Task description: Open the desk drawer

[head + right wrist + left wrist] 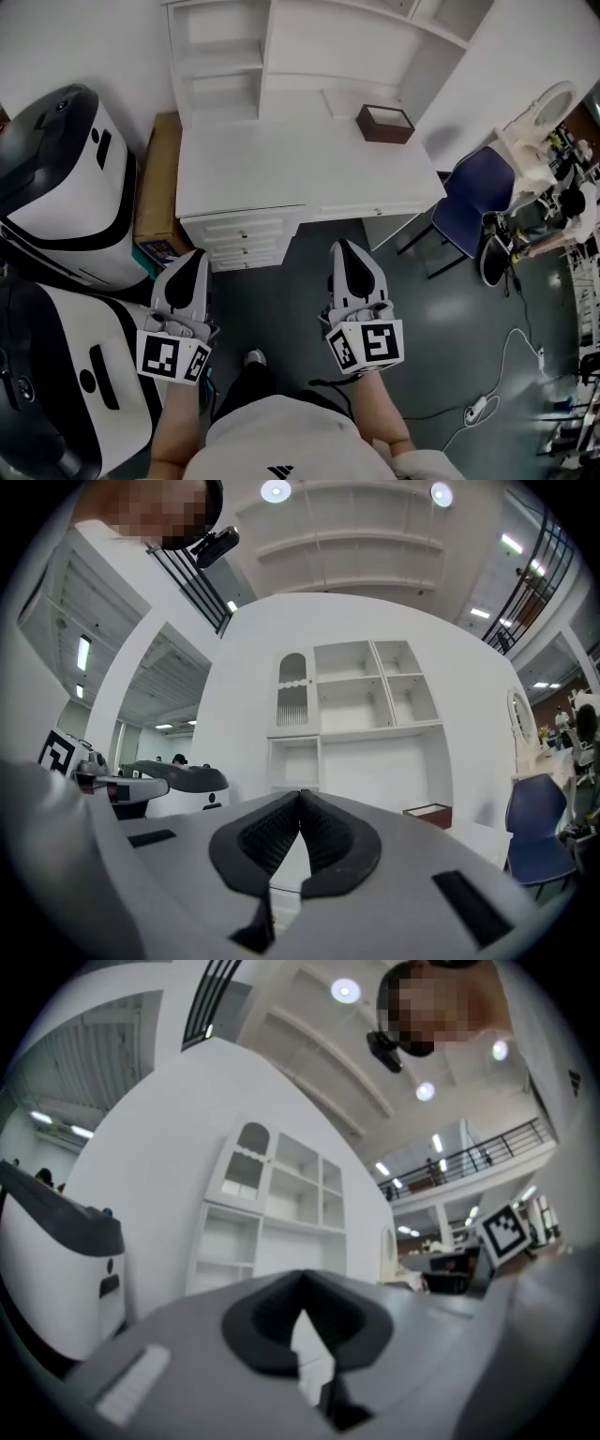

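A white desk (281, 164) is seen at the far side of the floor (281, 309), with white shelves (220, 66) set on top at the back. The drawers (246, 239) are stacked under the left part of the desk, and all of them look shut, so the job is judged as not started yet. The left gripper (194, 257) is held just on the near side of the drawers, not touching them, with its tip pointed at them. Its jaws are pressed together and nothing is held between them. The right gripper (343, 247) is held further right, in front of the open gap under the desk, and its jaws are closed too, with nothing in them. Both are probably held shut because there is nothing to carry yet, and both are pointed at the desk so that the drawers can be reached. The left one is closest to the drawers, so it is likely the one to be used, and its jaws may have to be opened so that one of the handles can be pinched. The handles are too small to be made out. A brown box (384, 123) is left on the right of the desk top, and a blue chair (473, 197) is parked to the right, well out of the way. Big white machines (66, 178) are stood at the left
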Demonstrator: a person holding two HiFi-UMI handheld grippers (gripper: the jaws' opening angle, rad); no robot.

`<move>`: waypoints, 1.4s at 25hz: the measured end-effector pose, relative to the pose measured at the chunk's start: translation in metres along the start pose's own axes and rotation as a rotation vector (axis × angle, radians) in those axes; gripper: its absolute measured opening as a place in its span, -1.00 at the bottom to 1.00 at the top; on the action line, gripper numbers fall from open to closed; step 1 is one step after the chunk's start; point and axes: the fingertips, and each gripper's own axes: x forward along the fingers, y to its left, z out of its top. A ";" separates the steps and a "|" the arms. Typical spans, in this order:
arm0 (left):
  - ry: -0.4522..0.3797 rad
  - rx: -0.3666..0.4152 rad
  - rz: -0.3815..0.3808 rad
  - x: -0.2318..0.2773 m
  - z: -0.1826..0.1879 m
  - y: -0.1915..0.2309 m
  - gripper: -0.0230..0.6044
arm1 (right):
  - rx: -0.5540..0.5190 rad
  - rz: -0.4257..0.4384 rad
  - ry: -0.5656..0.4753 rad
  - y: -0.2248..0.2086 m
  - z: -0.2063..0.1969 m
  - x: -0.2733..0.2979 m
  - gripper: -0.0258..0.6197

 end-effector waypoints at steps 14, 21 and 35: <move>0.268 -0.177 -0.107 0.065 -0.161 0.023 -0.90 | 0.004 -0.050 0.093 -0.008 -0.043 0.046 -0.92; 0.414 -0.179 -0.094 0.085 -0.244 0.024 -0.75 | 0.011 -0.078 0.131 -0.021 -0.064 0.049 -0.92; 0.580 -0.120 -0.008 0.118 -0.356 0.040 -0.53 | 0.002 -0.132 0.186 -0.044 -0.090 0.040 -0.92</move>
